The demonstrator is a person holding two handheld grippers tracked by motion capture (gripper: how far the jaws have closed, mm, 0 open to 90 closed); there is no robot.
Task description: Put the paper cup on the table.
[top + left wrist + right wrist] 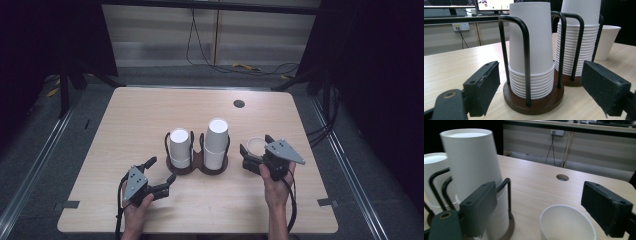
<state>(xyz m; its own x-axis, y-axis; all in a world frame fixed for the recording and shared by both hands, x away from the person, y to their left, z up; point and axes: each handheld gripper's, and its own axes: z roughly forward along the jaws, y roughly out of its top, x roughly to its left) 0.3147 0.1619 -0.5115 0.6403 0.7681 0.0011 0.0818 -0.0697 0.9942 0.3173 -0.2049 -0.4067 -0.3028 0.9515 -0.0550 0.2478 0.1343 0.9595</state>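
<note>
A single cup [256, 145] stood upright and mouth-up on the bench [150, 110], right of centre in the high view, just ahead of the right tool [254, 156]. In the right gripper view its rim [567, 225] sat at the bottom of the frame between the two jaws, nearer the right one; whether either jaw touched it was hard to tell.

The holder [197, 165], a dark two-ringed base with black wire hoops, sat at centre frame. Its left ring held a shorter stack [180, 147] of upturned cups, its right ring a taller stack [216, 142].

The right tool stood wide open, gripping nothing. The left tool [159, 172], lower left of the holder, also stood wide open and empty, its jaws flanking the shorter stack [531, 50] in its own view without touching.
</note>
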